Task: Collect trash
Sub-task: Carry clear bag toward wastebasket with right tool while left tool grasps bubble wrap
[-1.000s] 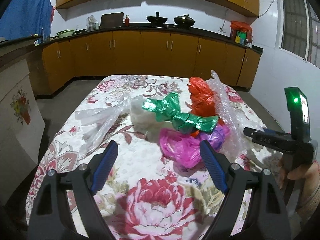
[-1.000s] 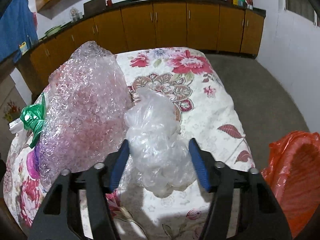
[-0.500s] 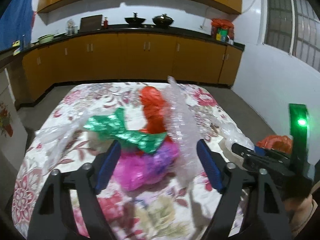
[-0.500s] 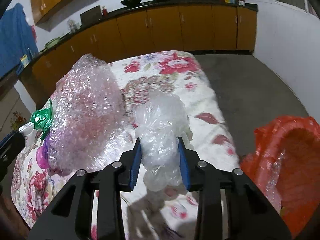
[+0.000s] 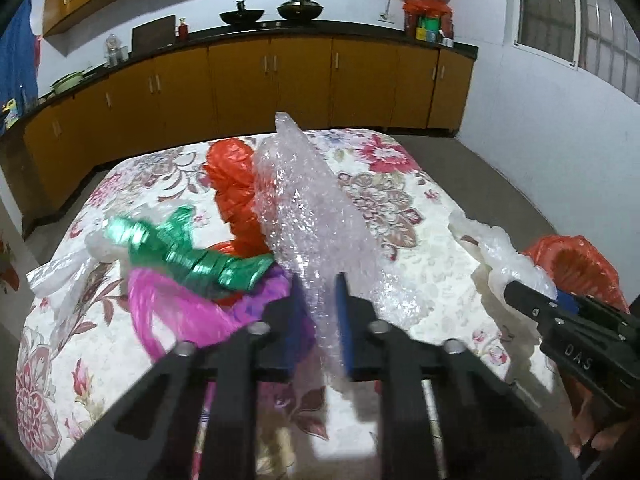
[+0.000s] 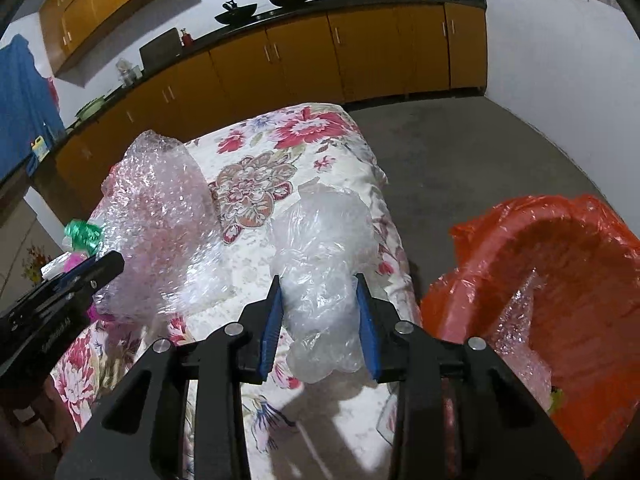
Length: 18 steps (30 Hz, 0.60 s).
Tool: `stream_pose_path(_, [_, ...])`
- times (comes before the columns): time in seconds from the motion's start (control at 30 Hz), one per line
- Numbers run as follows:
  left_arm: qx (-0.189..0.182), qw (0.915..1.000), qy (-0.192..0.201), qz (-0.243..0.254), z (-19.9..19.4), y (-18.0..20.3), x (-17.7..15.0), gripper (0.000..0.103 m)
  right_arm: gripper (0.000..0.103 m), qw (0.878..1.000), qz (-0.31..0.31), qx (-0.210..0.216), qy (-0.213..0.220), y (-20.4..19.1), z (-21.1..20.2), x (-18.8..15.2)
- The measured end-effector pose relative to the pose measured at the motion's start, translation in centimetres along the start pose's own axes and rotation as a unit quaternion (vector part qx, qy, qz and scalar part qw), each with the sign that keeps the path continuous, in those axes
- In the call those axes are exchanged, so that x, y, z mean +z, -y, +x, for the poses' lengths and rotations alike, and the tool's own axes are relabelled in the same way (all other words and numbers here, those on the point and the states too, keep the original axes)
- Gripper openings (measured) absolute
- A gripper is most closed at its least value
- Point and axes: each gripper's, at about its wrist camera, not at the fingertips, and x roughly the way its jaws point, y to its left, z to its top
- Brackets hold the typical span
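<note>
My left gripper (image 5: 320, 300) is shut on the near end of a tall sheet of bubble wrap (image 5: 308, 208), which stands on the floral table (image 5: 400, 208); it also shows in the right wrist view (image 6: 160, 216). Left of it lie a green foil bag (image 5: 188, 248), a pink bag (image 5: 176, 312) and an orange bag (image 5: 234, 196). My right gripper (image 6: 320, 312) is shut on a crumpled clear plastic bag (image 6: 324, 248) and holds it at the table's right edge. An orange-lined trash bin (image 6: 568, 304) stands open just to its right, with bubble wrap inside.
A clear bag (image 5: 60, 276) lies at the table's left edge. Brown cabinets (image 5: 280, 80) with a dark counter line the far wall. Grey floor (image 6: 480, 152) lies right of the table. The left gripper's body (image 6: 52, 304) shows in the right wrist view.
My left gripper moved right and closed on the bubble wrap. My right gripper closed on the clear bag and carried it toward the table's right edge and the bin.
</note>
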Motion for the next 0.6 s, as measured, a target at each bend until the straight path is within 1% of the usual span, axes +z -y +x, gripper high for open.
stream_pose_path(0.07, [0.000, 1.0000, 0.005, 0.004, -0.3, 0.2, -0.1, 0.007, 0.035, 1.000, 0.003, -0.001, 0.000, 0.3, -0.2, -0.1])
stream_pose_path(0.2, [-0.006, 0.9995, 0.025, 0.016, -1.7, 0.6, -0.4, 0.005, 0.035, 1.000, 0.008, -0.002, 0.002, 0.7, -0.3, -0.2])
stream_pose_path(0.6, [-0.028, 0.9962, 0.079, 0.022, -6.8, -0.3, 0.1, 0.004, 0.035, 1.000, 0.017, 0.002, 0.016, 1.3, -2.2, -0.5])
